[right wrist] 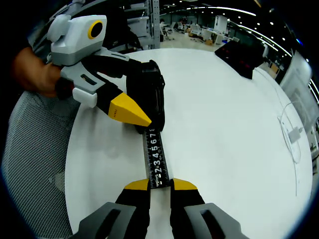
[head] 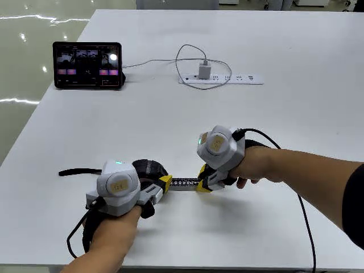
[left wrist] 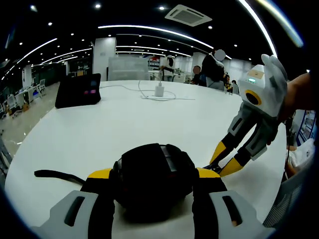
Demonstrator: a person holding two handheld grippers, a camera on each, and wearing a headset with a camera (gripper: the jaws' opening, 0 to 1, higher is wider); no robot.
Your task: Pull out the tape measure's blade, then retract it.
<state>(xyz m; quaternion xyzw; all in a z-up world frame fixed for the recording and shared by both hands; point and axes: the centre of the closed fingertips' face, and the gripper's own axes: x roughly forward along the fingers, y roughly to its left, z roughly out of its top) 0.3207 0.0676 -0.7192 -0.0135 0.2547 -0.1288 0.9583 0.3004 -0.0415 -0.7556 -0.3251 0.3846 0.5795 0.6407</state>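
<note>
Left claw (left wrist: 154, 175) around tape measure (head: 149, 169), right claw (right wrist: 160, 185) on blade (right wrist: 153, 157)

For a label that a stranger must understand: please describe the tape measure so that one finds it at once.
On the white table, look at the near edge, between the two grippers. The left gripper clamps the tape measure, a black rounded case. A black blade with white numbers runs from it to the right gripper.

A large open-plan lab hall: strip lights (left wrist: 149, 27) and a ceiling air-conditioning unit (left wrist: 186, 15) overhead, metal racking (right wrist: 152, 25) at upper centre, glossy floor (head: 28, 51) at left. A tablet (head: 87, 65) and power strip (head: 239, 78) are on the white bench (head: 273, 51).
</note>
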